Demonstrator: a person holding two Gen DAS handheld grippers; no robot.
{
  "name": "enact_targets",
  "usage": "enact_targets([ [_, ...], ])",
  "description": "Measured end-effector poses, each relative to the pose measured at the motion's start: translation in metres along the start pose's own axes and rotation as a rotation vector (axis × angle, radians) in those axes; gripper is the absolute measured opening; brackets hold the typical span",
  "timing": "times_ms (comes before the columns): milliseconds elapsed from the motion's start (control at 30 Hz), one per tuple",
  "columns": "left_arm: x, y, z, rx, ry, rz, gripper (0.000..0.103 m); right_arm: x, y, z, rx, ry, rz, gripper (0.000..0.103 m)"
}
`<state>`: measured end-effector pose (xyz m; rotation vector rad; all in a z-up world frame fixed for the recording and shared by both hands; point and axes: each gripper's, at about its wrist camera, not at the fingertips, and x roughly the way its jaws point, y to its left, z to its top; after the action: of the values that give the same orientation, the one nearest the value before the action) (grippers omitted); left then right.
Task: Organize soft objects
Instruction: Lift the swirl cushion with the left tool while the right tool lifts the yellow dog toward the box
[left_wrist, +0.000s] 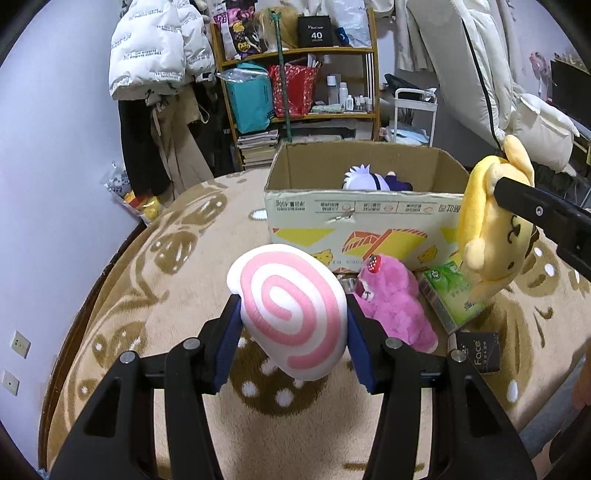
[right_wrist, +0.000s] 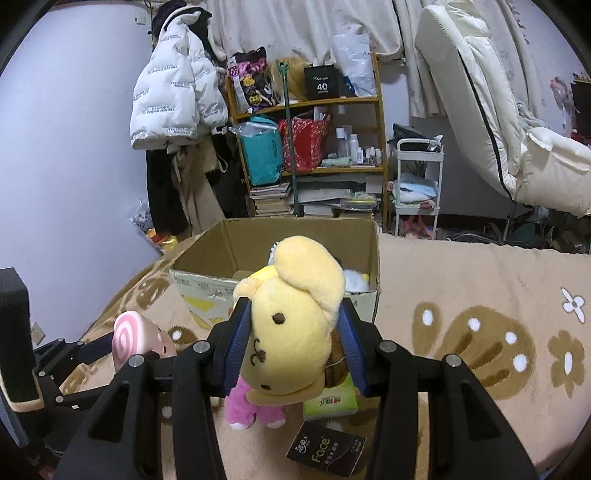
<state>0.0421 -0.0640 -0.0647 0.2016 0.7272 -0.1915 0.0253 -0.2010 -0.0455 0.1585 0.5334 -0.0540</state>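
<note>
My left gripper (left_wrist: 291, 314) is shut on a white plush with a pink spiral (left_wrist: 291, 302), held above the rug; the same plush (right_wrist: 127, 338) shows at the left in the right wrist view. My right gripper (right_wrist: 293, 334) is shut on a yellow dog plush (right_wrist: 291, 325), which hangs at the right of the left wrist view (left_wrist: 484, 229). An open cardboard box (left_wrist: 365, 221) stands just beyond both, with a white-haired doll (left_wrist: 369, 179) inside. A pink bear plush (left_wrist: 391, 299) lies on the rug in front of the box.
A green tissue pack (left_wrist: 450, 295) and a black "Face" pack (right_wrist: 325, 452) lie on the beige patterned rug (right_wrist: 480, 295). Behind stand a wooden shelf (left_wrist: 295, 74) full of bags and books, hanging coats (left_wrist: 155, 74), a white cart (right_wrist: 417, 192) and a white mattress (right_wrist: 498, 110).
</note>
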Motion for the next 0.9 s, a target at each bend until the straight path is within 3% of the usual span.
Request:
enact_targets([
  [400,-0.027,-0.003,0.019,0.006,-0.145,0.021,0.052,-0.010,0.001,0.012,-0.016,-0.071,-0.007,0.049],
  [900,-0.035,-0.012,0.076,0.014,-0.349,0.028,0.052,-0.005,-0.001,0.045,-0.026,-0.149,0.024,0.049],
])
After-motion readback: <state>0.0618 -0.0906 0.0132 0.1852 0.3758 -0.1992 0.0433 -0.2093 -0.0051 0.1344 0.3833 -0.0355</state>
